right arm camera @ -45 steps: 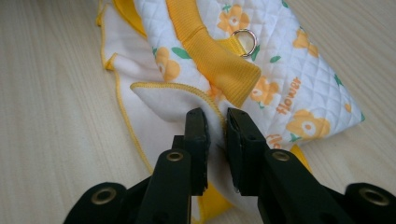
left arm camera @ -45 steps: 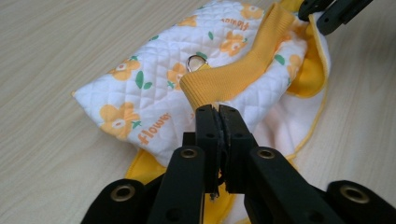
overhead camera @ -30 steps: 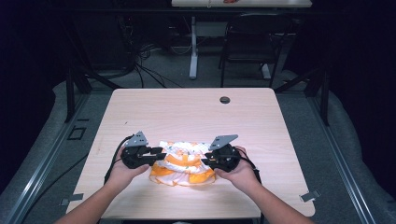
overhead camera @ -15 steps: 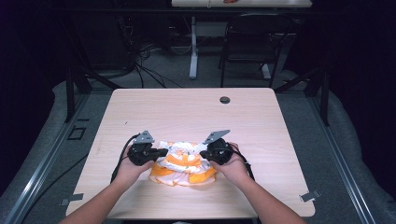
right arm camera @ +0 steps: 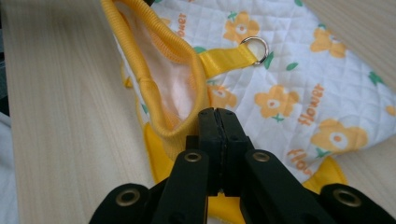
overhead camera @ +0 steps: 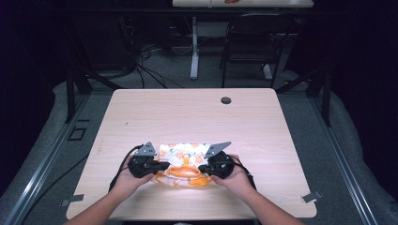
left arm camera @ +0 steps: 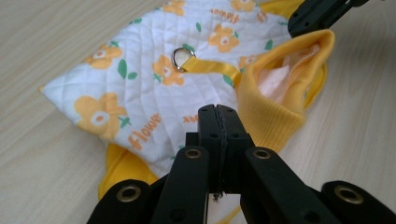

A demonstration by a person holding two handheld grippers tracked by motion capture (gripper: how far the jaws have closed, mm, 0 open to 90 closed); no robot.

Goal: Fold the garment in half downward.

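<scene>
High view: the quilted flower-print pet vest (overhead camera: 184, 164) lies crosswise near the front edge of the bench (overhead camera: 197, 117), left claw (overhead camera: 162, 165) at its left end, right claw (overhead camera: 205, 168) at its right, equally near. Left gripper view: jaws pressed together over the quilting beside the yellow ribbed collar (left arm camera: 275, 93); whether cloth is pinched, I cannot tell. Right gripper view: jaws likewise closed at the collar's rim; metal ring (right arm camera: 255, 49) beyond. Nothing stands in the way.
</scene>
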